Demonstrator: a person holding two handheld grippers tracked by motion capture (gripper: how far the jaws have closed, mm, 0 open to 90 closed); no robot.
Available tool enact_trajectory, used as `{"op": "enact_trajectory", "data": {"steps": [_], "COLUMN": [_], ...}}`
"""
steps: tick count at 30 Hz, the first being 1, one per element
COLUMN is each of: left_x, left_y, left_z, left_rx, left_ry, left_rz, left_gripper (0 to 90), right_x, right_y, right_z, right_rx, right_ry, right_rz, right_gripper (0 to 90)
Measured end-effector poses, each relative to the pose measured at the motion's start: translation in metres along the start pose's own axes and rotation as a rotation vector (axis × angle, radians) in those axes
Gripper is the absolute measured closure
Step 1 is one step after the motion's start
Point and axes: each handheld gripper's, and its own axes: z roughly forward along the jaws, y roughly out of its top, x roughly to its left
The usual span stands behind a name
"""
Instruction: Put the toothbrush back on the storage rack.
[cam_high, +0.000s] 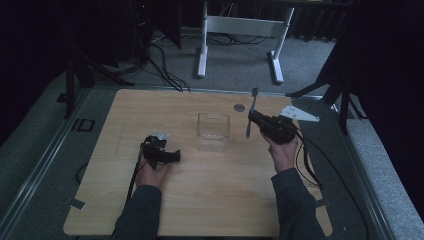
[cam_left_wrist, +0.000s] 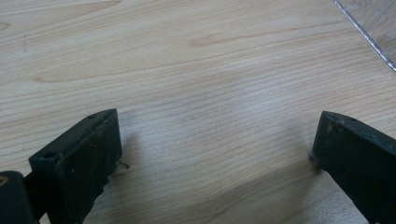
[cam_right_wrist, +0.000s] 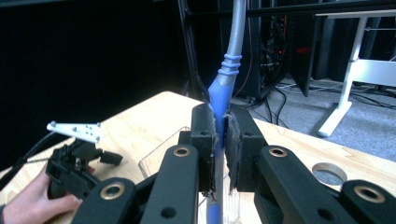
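- While the right gripper (cam_high: 256, 119) hangs above the table (cam_high: 210, 200), its jaws are clamped on the blue-grey toothbrush (cam_high: 251, 112), pinched at the handle and standing nearly upright.
- From the right gripper view, the toothbrush (cam_right_wrist: 226, 79) rises straight up between the two black jaws, and its lower end pokes out beneath them.
- Just to the left of that brush sits the clear plastic container (cam_high: 213, 131), open at the top and, as far as I can make out, with nothing in it yet.
- Over on the other side, the left gripper (cam_high: 167, 150) rests low near the tabletop, jaws spread wide and holding nothing; the left gripper view has bare wood between them and a corner of the clear container (cam_left_wrist: 373, 23) at top right.
- My read: the pick-up is done, the brush is lifted and close beside the container, but not over its opening.
- What looks left: carry it across, lower it in, let go.
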Motion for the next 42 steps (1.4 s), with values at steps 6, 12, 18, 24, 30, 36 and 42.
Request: {"op": "enact_trajectory", "data": {"steps": [6, 12, 18, 24, 30, 36, 42], "left_x": [0.0, 0.0, 0.0, 0.0, 0.0, 0.0, 0.0], "left_y": [0.0, 0.0, 0.0, 0.0, 0.0, 0.0, 0.0], "left_z": [0.0, 0.0, 0.0, 0.0, 0.0, 0.0, 0.0], "left_rx": [0.0, 0.001, 0.001, 0.0, 0.001, 0.0, 0.001], "left_ry": [-0.001, -0.001, -0.001, -0.001, -0.001, -0.001, -0.001], "left_rz": [0.001, 0.002, 0.001, 0.001, 0.002, 0.001, 0.002], "left_gripper": [1.7, 1.7, 1.7, 1.7, 1.7, 1.6, 1.7], "right_x": [0.001, 0.002, 0.005, 0.009, 0.009, 0.009, 0.013], "right_y": [0.002, 0.004, 0.005, 0.006, 0.005, 0.004, 0.006], "right_z": [0.005, 0.01, 0.015, 0.019, 0.023, 0.028, 0.034], "right_rx": [-0.02, -0.028, -0.033, -0.026, -0.025, -0.028, -0.023], "right_ry": [-0.004, 0.013, 0.017, 0.016, 0.015, 0.019, 0.026], "right_rz": [0.015, 0.026, 0.026, 0.015, 0.017, 0.033, 0.023], "right_gripper": [82.3, 82.3, 82.2, 82.3, 82.3, 82.3, 82.3]}}
